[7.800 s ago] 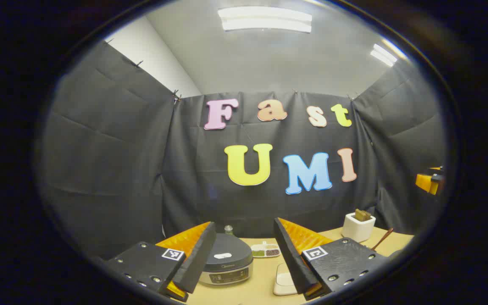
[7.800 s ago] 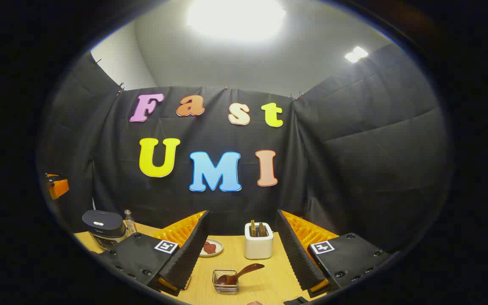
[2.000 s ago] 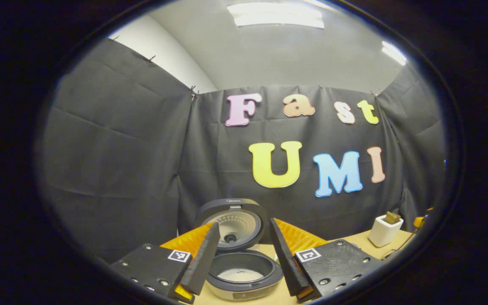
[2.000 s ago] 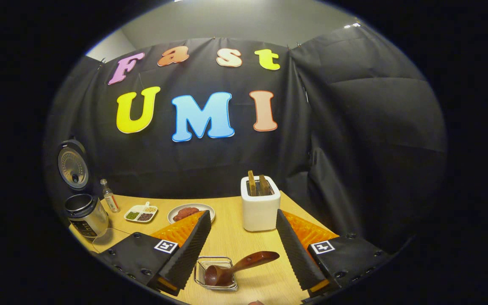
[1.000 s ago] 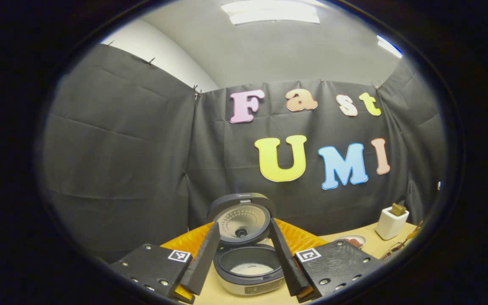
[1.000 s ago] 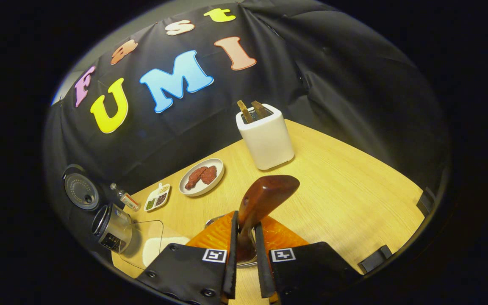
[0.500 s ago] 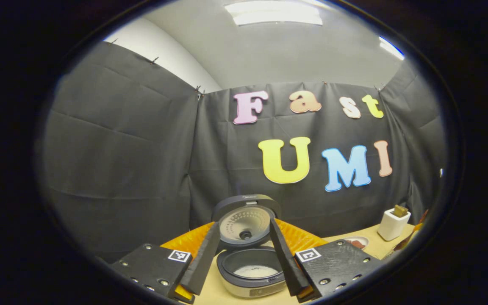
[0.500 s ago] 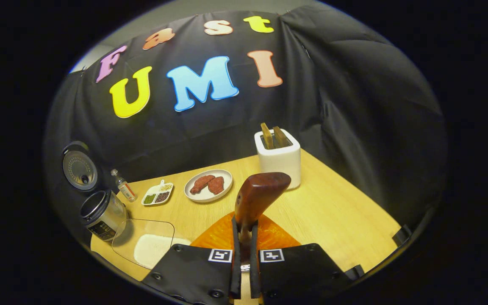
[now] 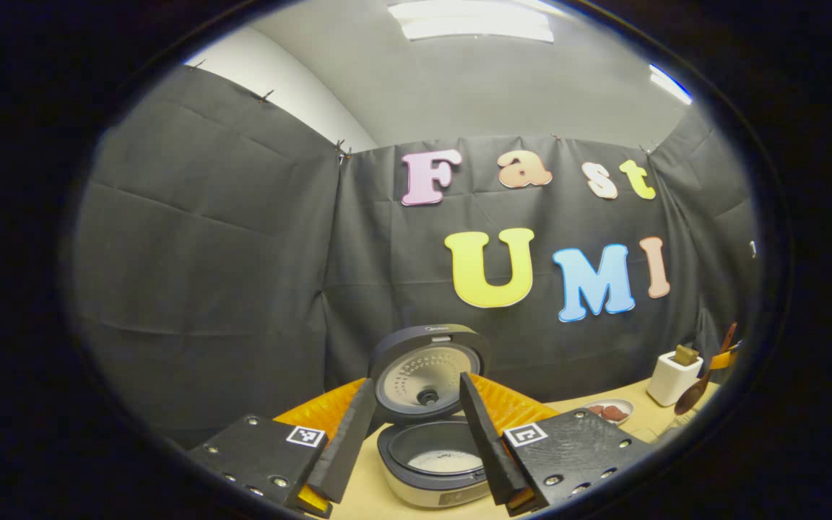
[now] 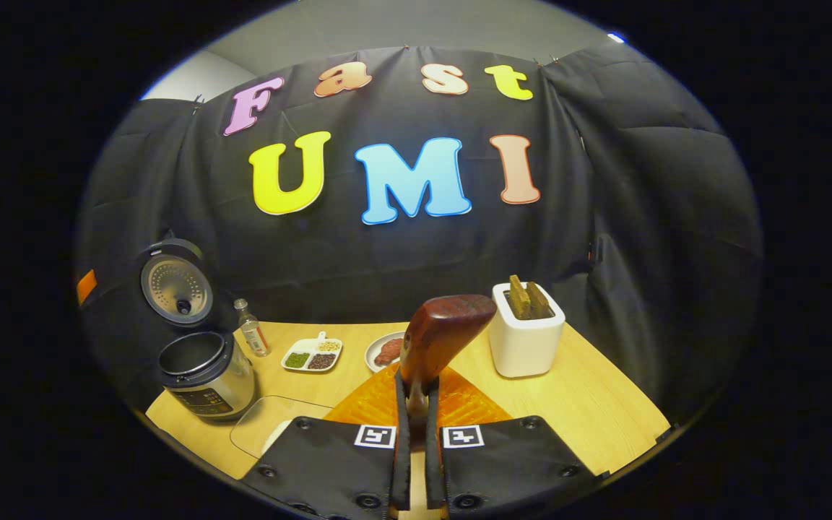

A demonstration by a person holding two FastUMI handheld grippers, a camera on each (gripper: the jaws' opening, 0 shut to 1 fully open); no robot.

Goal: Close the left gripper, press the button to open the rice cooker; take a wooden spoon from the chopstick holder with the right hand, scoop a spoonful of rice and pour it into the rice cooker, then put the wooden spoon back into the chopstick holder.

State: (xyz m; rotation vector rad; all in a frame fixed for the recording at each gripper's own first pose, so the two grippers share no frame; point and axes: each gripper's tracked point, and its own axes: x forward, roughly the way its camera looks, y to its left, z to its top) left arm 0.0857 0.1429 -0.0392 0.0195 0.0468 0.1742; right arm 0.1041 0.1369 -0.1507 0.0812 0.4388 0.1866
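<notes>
The rice cooker (image 9: 430, 462) stands open between my left gripper's open fingers, its lid (image 9: 427, 368) tilted up behind the pot and something white in the pot's bottom. My left gripper (image 9: 416, 380) holds nothing. My right gripper (image 10: 417, 383) is shut on the handle of the wooden spoon (image 10: 443, 334), whose end sticks up past the fingertips. In the right gripper view the open rice cooker (image 10: 205, 375) sits at the table's left end. The spoon's bowl (image 9: 692, 397) hangs at the far right of the left gripper view.
A clear tray of rice (image 10: 261, 432) lies in front of the cooker. Behind it are a small bottle (image 10: 250, 328), a sectioned dish (image 10: 311, 357), a plate of meat (image 10: 386, 352) and a white toaster with bread (image 10: 526, 339). The wooden table (image 10: 604, 404) ends at the right.
The cooker lid, shut at first, now stands open. My right gripper shut on the spoon, lifted it out of the wire holder and levelled. My left gripper barely moved.
</notes>
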